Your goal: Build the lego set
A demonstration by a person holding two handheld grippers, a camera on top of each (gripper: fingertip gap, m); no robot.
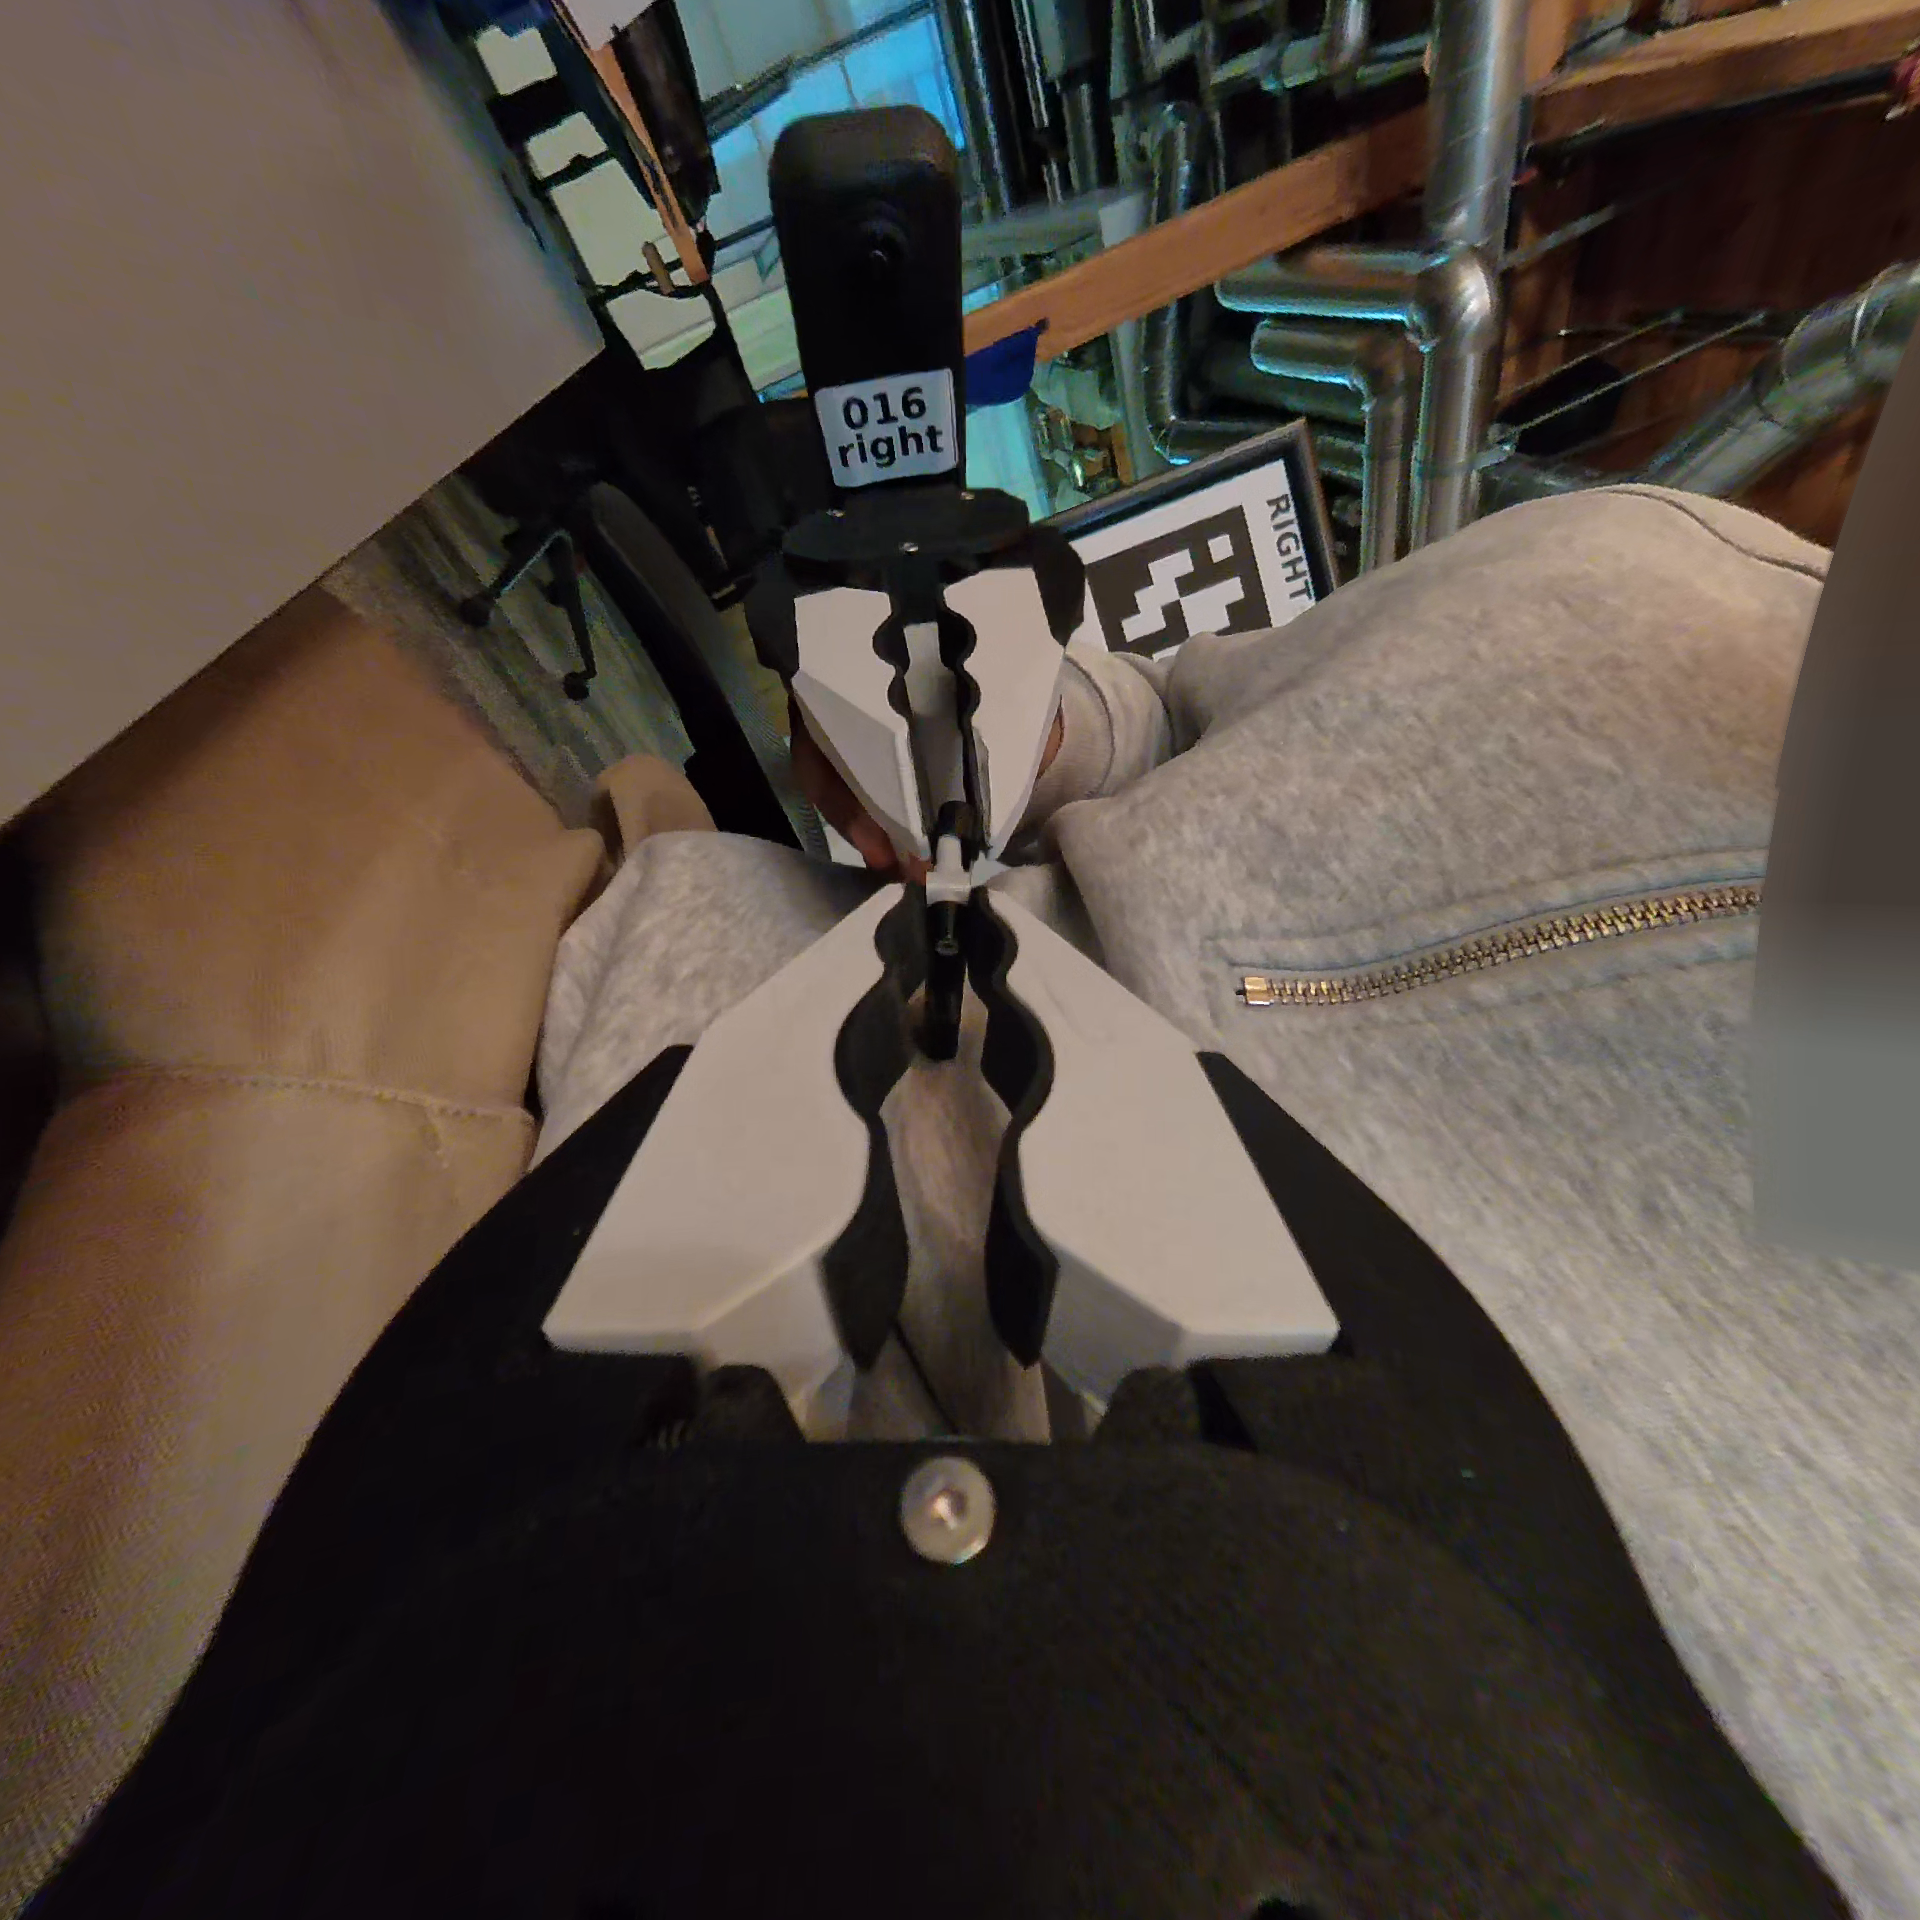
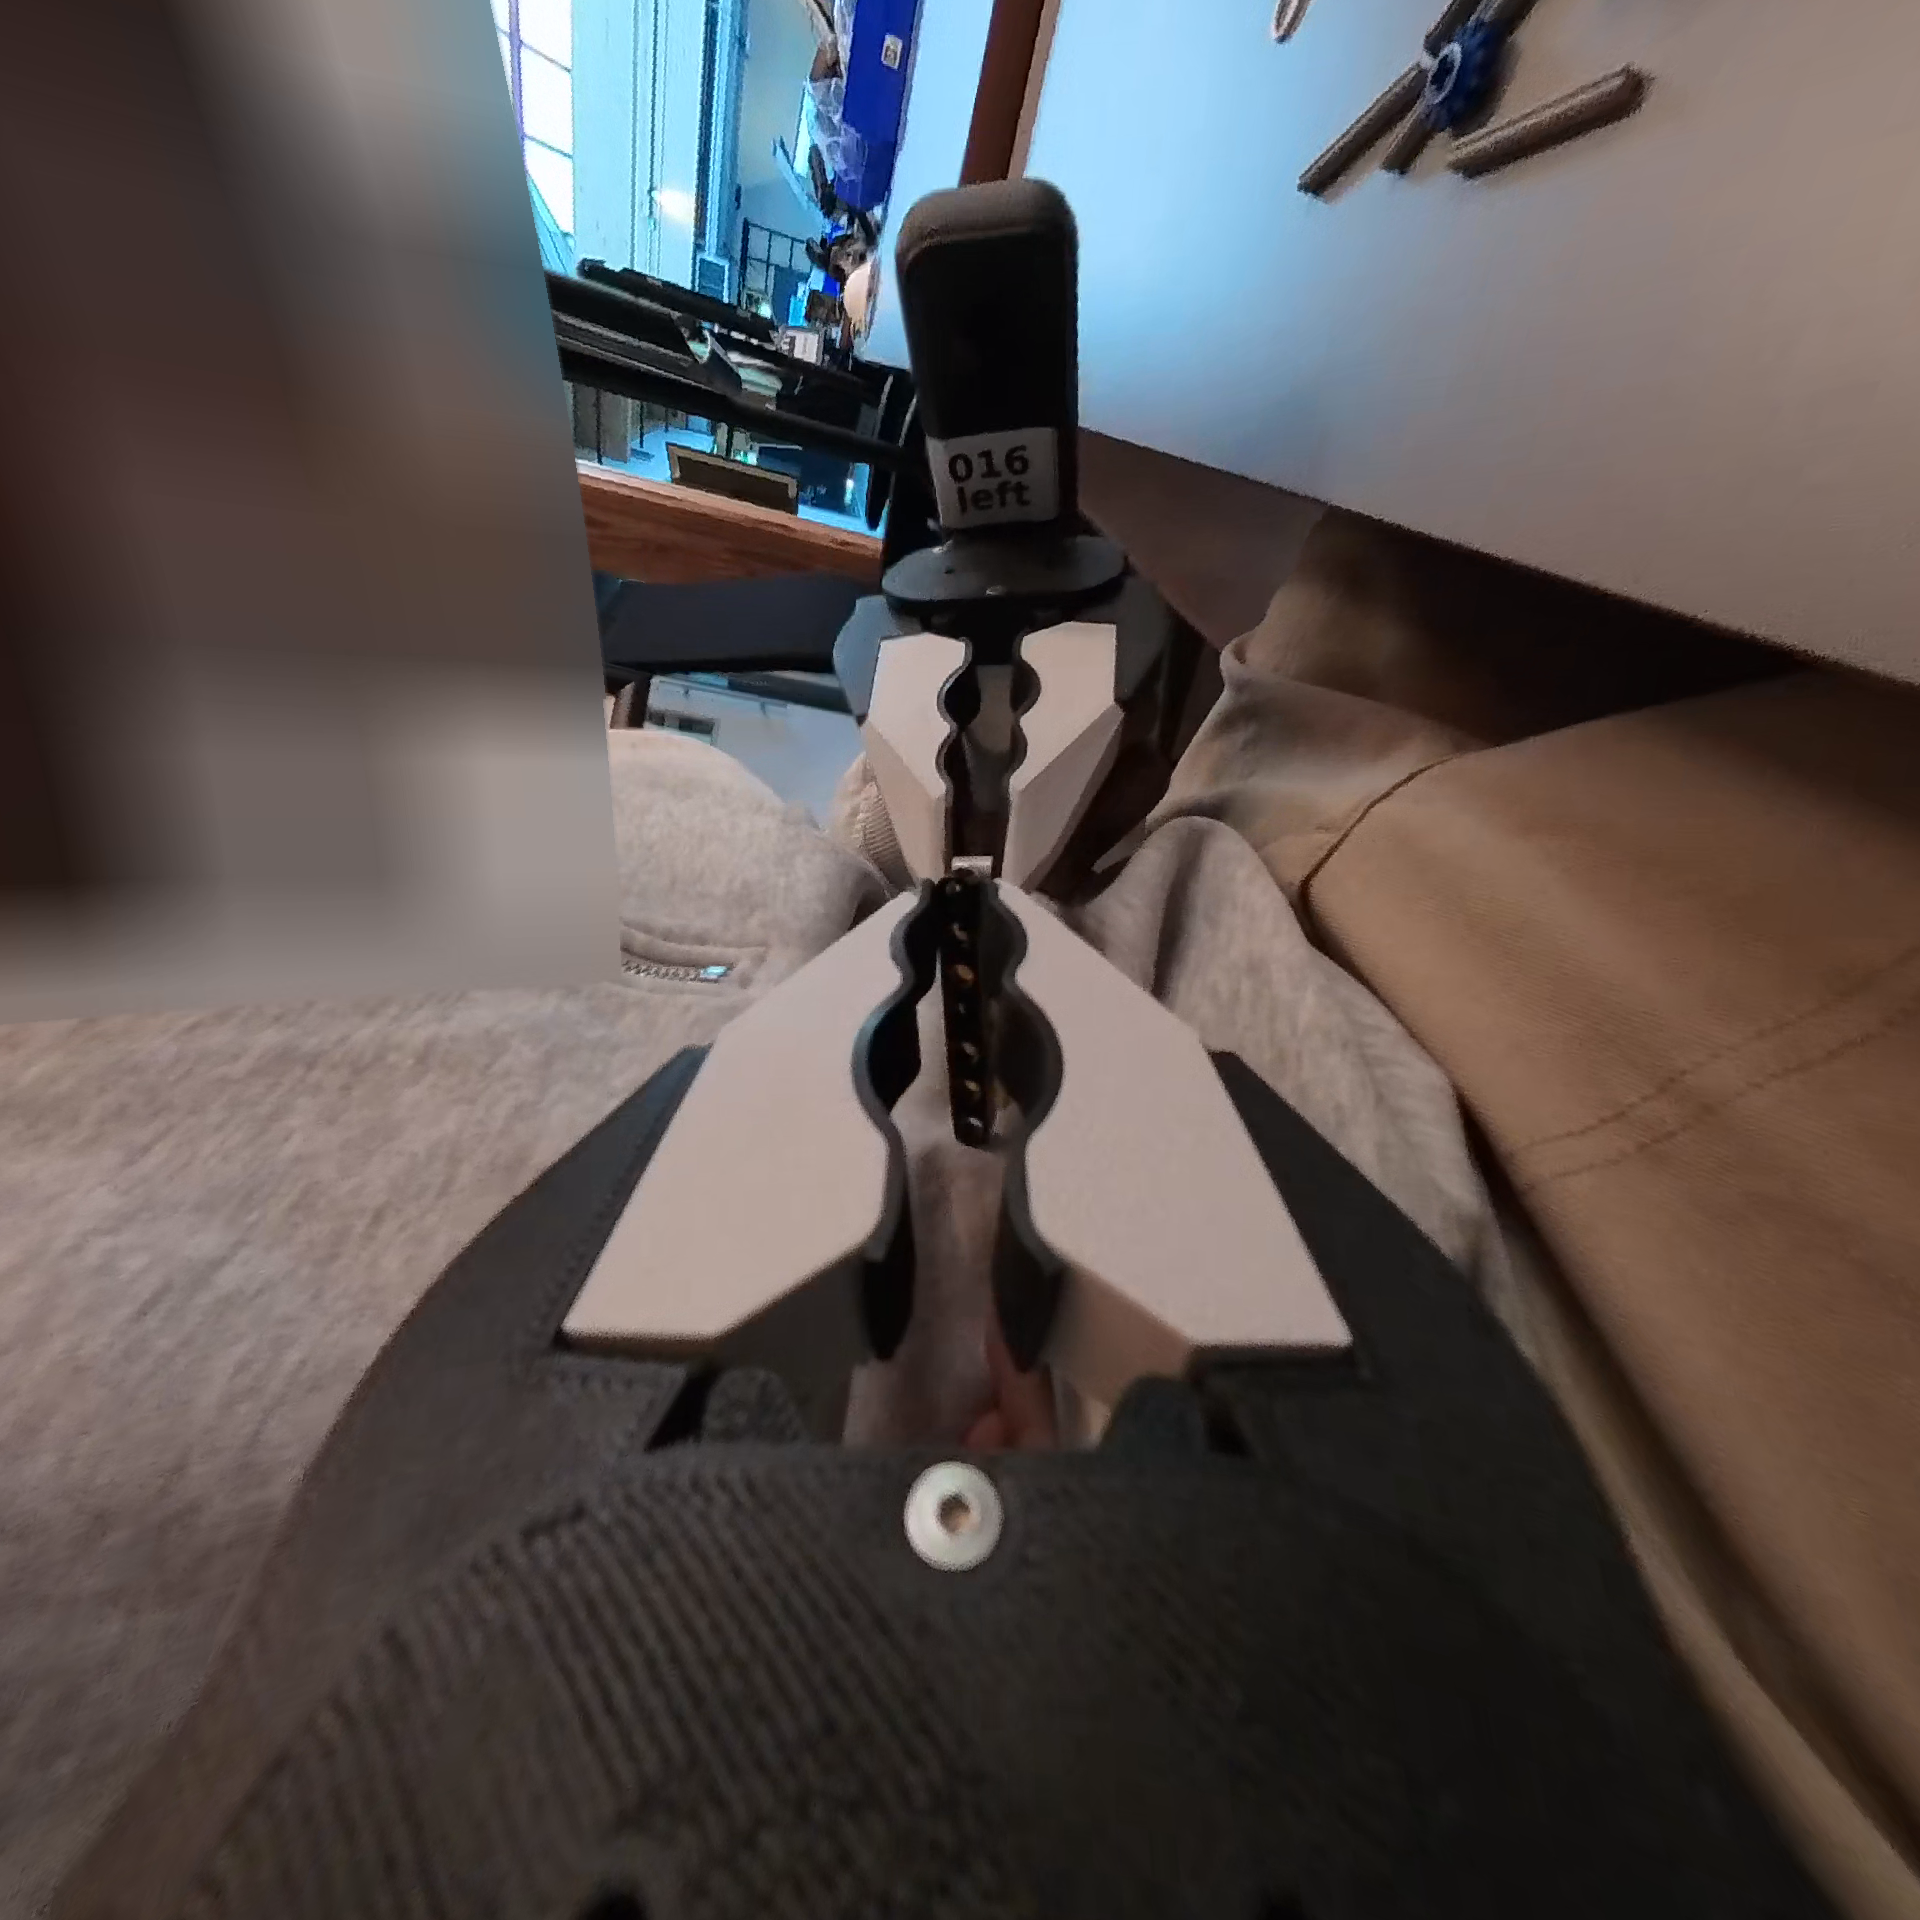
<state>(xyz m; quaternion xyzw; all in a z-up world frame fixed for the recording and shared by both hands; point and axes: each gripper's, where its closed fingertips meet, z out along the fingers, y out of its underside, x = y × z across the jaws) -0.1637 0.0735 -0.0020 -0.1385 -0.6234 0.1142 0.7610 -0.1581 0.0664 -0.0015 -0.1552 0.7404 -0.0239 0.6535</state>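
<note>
The left gripper [image 1: 948,914] pinches a white piece [image 1: 951,871] at its tips; the right gripper [image 2: 968,894], tip to tip opposite, clamps a black beam [image 2: 968,1023]. Any misalignment while pressing could pop either part loose into the lap below.

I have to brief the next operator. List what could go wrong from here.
1. Left gripper and right gripper meet tip to tip above the person's lap, off the table; a slipped piece could vanish into clothing.
2. The black holed beam is pinched only near the tips, so pushing may pivot it.
</note>
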